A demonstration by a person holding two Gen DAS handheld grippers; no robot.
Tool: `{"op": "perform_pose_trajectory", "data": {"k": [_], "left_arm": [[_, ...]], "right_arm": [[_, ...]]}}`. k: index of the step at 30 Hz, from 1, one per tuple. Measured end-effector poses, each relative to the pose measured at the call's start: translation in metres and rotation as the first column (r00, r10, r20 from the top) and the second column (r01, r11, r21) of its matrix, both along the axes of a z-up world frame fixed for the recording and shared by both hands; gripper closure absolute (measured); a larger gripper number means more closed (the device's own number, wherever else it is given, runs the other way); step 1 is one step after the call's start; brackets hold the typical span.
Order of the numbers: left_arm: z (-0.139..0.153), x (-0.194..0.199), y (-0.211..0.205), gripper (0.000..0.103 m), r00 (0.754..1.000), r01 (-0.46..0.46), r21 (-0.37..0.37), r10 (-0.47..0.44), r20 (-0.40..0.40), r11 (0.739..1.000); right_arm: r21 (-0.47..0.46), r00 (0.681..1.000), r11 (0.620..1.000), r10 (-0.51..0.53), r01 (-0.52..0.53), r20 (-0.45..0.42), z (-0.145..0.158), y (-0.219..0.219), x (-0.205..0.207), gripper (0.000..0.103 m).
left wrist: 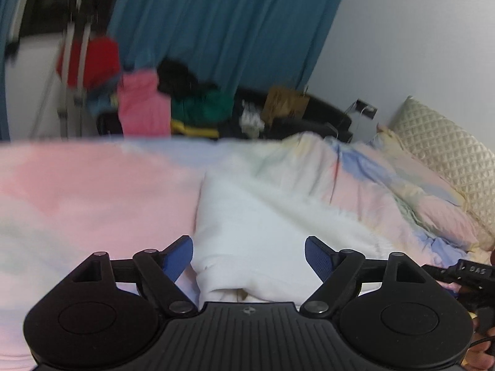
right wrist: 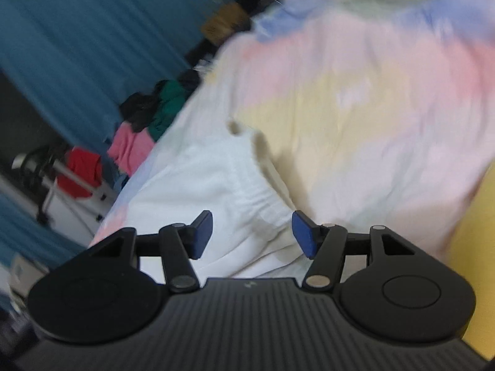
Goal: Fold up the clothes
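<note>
BEDROOM, mid-fold: A white garment (left wrist: 263, 216) lies on a pastel bedspread (left wrist: 92, 191), approx the centre of the left wrist view, running from 6 o'clock up toward 1 o'clock. The left gripper (left wrist: 249, 256) hangs low over its near end, jaws spread wide w/ nothing between the blue pads (left wrist: 179, 258); a folded or hemmed edge sits just below them at 6 o'clock. Whether a pad touches the cloth can't be told.

In the right wrist view the same garment (right wrist: 216, 185) fills the lower centre, gathered waistband-like ridges at abt 5 o'clock of it. The right gripper (right wrist: 252, 235) is likewise wide open and empty, tilted, the frame blurred.

Beyond the bed, at 11 o'clock in the left view: a teal curtain (left wrist: 222, 31) and a heap of coloured clothes (left wrist: 161, 105). A quilted pillow (left wrist: 448, 151) sits at 3 o'clock.

Judgement: step in hand looks like taking hold of the garment's near edge for a fold. To do it well, each gripper prob. should pinch a separate corner of one edge, catching garment layers only, not the bedspread beneath, then lift evenly so the fold lands square. Soft cloth will sag and bunch if gripped mid-edge.
</note>
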State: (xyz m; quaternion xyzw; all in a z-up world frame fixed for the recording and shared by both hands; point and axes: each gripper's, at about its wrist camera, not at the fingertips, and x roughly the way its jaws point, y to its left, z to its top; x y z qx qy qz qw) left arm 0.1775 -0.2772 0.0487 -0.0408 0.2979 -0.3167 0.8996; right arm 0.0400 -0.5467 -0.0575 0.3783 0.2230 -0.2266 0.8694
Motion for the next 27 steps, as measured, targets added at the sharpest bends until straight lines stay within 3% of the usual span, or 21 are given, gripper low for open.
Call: {"op": "perform_pose_trajectory", "data": {"k": [7, 8, 10, 12, 13, 22, 27], "left_arm": [[0.073, -0.097, 0.031, 0.016, 0.994, 0.03, -0.023, -0.028, 0.106, 0.999], [0.08, -0.111, 0.036, 0.014, 0.993, 0.035, -0.027, -0.032, 0.116, 0.999], [0.092, -0.137, 0.048, 0.0, 0.99, 0.04, -0.035, -0.035, 0.139, 0.999], [0.097, -0.162, 0.061, 0.0, 0.984, 0.045, -0.045, -0.036, 0.175, 0.998], [0.1, -0.175, 0.067, 0.0, 0.98, 0.047, -0.05, -0.037, 0.193, 0.998], [0.087, -0.24, 0.097, 0.0, 0.958, 0.006, -0.004, -0.005, 0.285, 1.0], [0.072, -0.253, 0.104, 0.0, 0.957, -0.007, -0.001, 0.007, 0.291, 1.0]], "right_arm": [[-0.223, 0.992, 0.971, 0.11, -0.092, 0.069, 0.081, 0.042, -0.052, 0.04], [-0.247, 0.988, 0.963, 0.129, -0.105, 0.084, 0.089, 0.05, -0.059, 0.027], [-0.296, 0.978, 0.946, 0.173, -0.131, 0.119, 0.105, 0.065, -0.075, 0.012], [-0.352, 0.97, 0.926, 0.199, -0.138, 0.141, 0.113, 0.078, -0.086, 0.008], [-0.381, 0.967, 0.913, 0.21, -0.142, 0.142, 0.116, 0.087, -0.09, 0.001], [-0.518, 0.966, 0.845, 0.226, -0.132, 0.123, 0.096, 0.149, -0.116, 0.0], [-0.54, 0.969, 0.834, 0.215, -0.118, 0.12, 0.075, 0.169, -0.117, 0.0]]}}
